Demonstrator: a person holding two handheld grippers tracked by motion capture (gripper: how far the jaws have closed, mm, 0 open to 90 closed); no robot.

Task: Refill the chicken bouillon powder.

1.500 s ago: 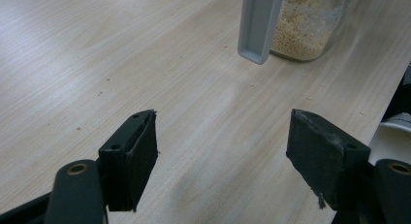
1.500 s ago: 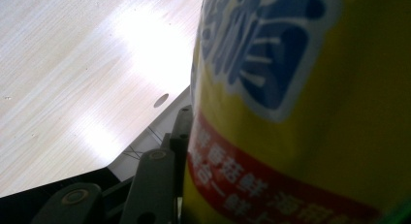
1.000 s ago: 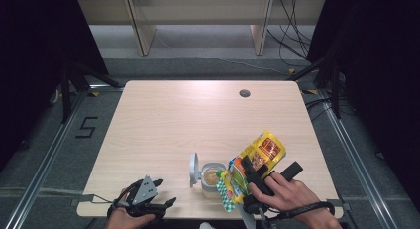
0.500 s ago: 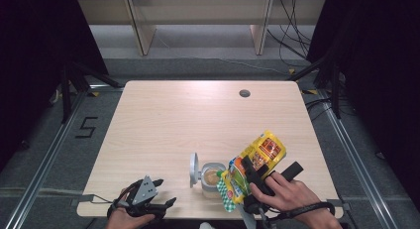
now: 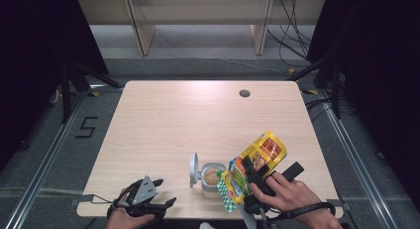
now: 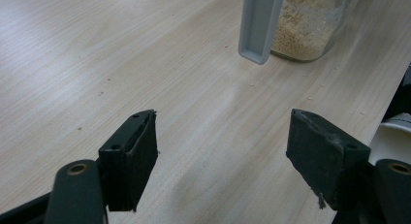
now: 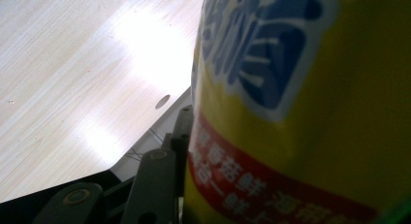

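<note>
A clear jar [image 5: 212,176] of tan granules stands near the table's front edge, its grey flip lid [image 5: 193,169] raised on its left side. My right gripper [image 5: 251,173] is shut on a yellow snack bag [image 5: 260,155], tilted with its green-white mouth down over the jar. In the right gripper view the yellow bag [image 7: 300,107] presses against one jaw. My left gripper [image 5: 161,193] rests open at the front left of the table. In the left gripper view its jaws stand wide apart over bare wood, with the jar [image 6: 305,25] and lid [image 6: 259,25] ahead.
The wooden table [image 5: 188,120] has a round cable hole [image 5: 244,93] at the far right. Its front edge runs just under both hands. Shelf legs and cables lie on the floor beyond the far edge.
</note>
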